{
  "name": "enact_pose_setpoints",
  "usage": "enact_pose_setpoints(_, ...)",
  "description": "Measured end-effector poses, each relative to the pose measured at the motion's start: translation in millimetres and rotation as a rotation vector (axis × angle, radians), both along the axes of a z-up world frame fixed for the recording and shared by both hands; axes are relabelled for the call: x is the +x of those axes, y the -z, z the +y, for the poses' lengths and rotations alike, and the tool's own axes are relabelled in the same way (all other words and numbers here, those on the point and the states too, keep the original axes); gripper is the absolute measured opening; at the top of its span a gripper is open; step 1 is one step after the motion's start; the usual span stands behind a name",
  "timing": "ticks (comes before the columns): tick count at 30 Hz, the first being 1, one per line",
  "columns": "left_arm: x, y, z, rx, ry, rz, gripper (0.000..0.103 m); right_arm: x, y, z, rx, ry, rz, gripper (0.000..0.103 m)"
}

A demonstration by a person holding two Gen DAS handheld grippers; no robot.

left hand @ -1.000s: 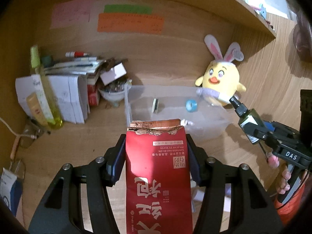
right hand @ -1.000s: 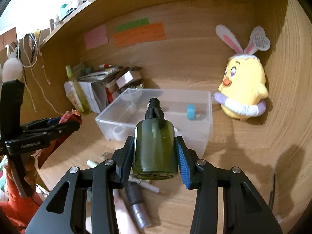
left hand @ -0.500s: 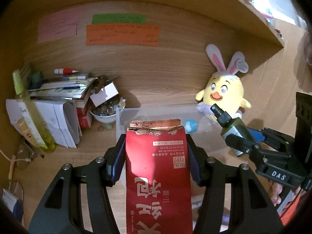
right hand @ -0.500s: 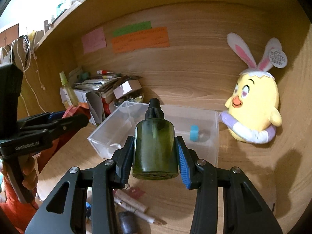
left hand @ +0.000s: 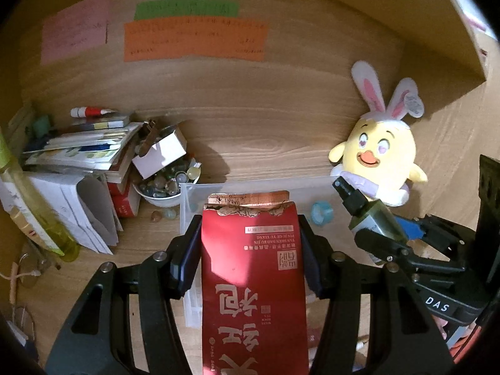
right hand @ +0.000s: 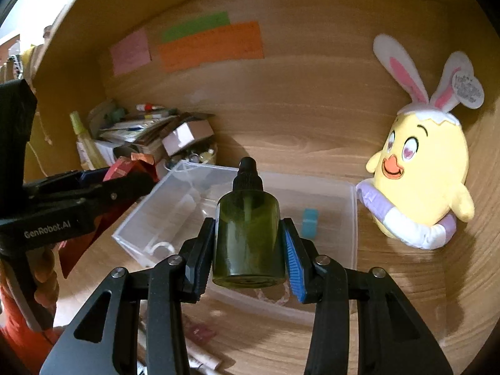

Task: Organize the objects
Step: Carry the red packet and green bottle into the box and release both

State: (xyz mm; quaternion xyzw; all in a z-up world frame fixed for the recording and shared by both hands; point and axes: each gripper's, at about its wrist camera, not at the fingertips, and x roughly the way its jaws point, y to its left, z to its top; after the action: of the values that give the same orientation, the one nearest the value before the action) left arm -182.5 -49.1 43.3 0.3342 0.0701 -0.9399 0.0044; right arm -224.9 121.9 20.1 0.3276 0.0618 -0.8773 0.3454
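Observation:
My left gripper [left hand: 250, 240] is shut on a red foil tea pouch [left hand: 253, 275] with a torn top, held above the near left part of a clear plastic bin [left hand: 187, 206]. My right gripper [right hand: 248, 237] is shut on a dark green spray bottle [right hand: 247, 234] with a black cap, held over the bin's front wall [right hand: 218, 293]. The bottle also shows in the left wrist view [left hand: 372, 218], and the pouch in the right wrist view [right hand: 125, 168]. A blue roll [right hand: 309, 222] lies inside the bin.
A yellow chick plush with bunny ears [right hand: 422, 168] leans at the right of the bin. A bowl of beads [left hand: 162, 187], a white box [left hand: 159, 153], stacked papers [left hand: 78, 150] and a yellow-green bottle [left hand: 34, 206] crowd the left. Pens and tubes [right hand: 200, 356] lie before the bin.
Both grippers have moved forward toward the bin and the back wall, each keeping its hold. The bin and plush now look larger and closer.

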Motion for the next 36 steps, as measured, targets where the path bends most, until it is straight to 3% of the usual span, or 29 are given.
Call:
enact_pose_setpoints(15,-64.3,40.0,0.2,-0.006,0.051,-0.163,0.056,-40.6,47.6,-14.1,0.095,0.03,-0.114,0.038)
enact_pose_setpoints(20,-75.1,53.3,6.6,-0.019,0.073,-0.203,0.056,-40.2,55.4,-21.6,0.128,0.02,-0.107,0.038)
enact_pose_setpoints(36,-81.6,57.9,12.7,-0.015,0.096,-0.226,0.056,-48.4,65.3,-30.6,0.154,0.033,-0.128,0.038)
